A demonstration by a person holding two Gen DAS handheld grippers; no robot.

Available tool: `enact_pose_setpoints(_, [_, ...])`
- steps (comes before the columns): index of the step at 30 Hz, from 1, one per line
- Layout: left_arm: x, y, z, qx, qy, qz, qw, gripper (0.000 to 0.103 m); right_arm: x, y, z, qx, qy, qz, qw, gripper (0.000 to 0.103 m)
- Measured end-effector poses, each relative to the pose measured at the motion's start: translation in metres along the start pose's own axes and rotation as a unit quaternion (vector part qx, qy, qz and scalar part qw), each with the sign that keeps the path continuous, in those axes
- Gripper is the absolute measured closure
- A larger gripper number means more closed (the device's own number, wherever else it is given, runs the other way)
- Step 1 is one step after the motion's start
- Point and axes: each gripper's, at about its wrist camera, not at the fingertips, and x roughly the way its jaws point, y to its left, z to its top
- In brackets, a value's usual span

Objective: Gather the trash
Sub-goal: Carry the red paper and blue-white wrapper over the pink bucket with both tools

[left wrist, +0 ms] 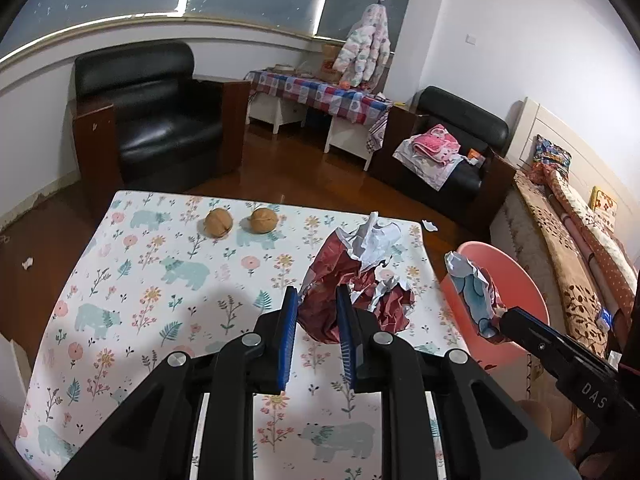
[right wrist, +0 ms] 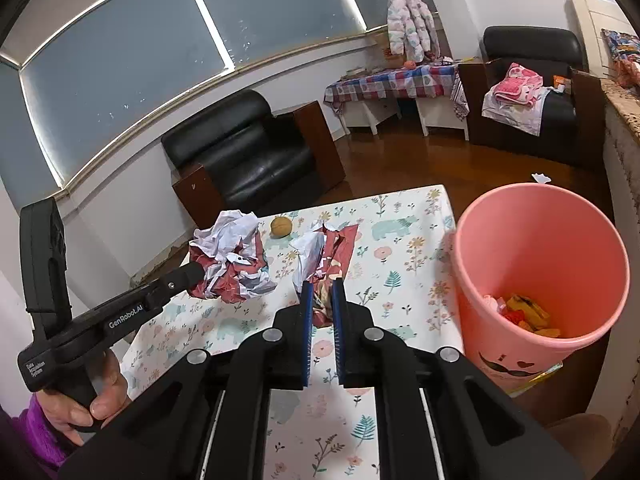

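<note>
My left gripper (left wrist: 318, 300) is shut on a crumpled red-and-white paper wad (left wrist: 352, 280) and holds it over the floral table; it also shows in the right wrist view (right wrist: 230, 264). My right gripper (right wrist: 322, 292) is shut on a second crumpled paper wad (right wrist: 320, 256), red, white and blue. In the left wrist view this wad (left wrist: 476, 292) hangs in front of the pink trash bucket (left wrist: 516, 272). The bucket (right wrist: 536, 240) stands at the table's right edge with several scraps inside.
Two walnuts (left wrist: 240, 222) lie at the far side of the floral tablecloth (left wrist: 160, 280). Black armchairs (left wrist: 156, 120) stand beyond the table. A bed (left wrist: 572, 248) runs along the right. A paper scrap (left wrist: 430, 225) lies on the wooden floor.
</note>
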Motion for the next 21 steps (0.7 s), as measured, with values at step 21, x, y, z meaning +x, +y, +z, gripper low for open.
enact_pose_setpoints(21, [0.012,-0.063,0.013,0.054,-0.011,-0.028,0.9981,0.084,-0.035,-0.045,0.001,0.05,-0.053,-0.043,0.996,0.093])
